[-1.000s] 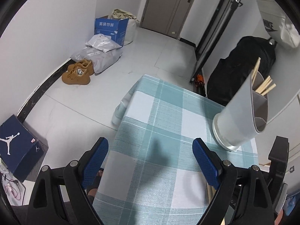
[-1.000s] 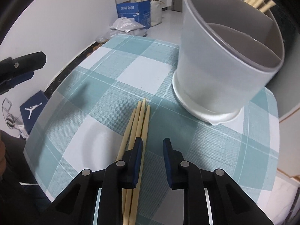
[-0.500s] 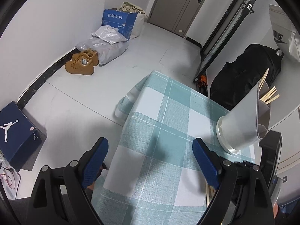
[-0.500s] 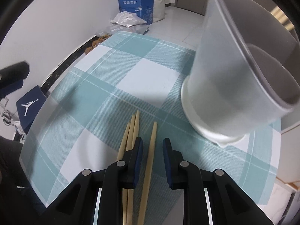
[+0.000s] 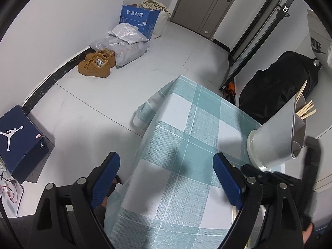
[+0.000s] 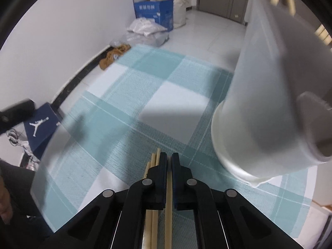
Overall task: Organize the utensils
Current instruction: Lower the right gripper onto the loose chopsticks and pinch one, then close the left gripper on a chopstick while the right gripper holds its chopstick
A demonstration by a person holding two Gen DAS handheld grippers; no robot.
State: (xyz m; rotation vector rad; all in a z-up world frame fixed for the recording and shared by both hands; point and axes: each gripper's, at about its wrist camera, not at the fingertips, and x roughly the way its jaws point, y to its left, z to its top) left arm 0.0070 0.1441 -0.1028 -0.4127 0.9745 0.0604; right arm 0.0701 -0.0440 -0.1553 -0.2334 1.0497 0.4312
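Right hand-held gripper (image 6: 169, 161) clamped on 1 chopstick (image 6: 169, 207); left hand-held gripper (image 5: 166, 178) apart, empty. Holder (image 6: 269, 103) part-filled; 2 loose chopsticks (image 6: 151, 217) left on counter (image 6: 166, 103).

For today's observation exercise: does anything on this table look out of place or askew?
Yes. Loose chopsticks lie on the checked tablecloth instead of in the white holder, where others already stand. The right gripper is shut on one chopstick. Nothing looks spilled or damaged.

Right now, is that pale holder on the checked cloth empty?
No. Wooden chopsticks stick out of the holder, beyond its top rim.
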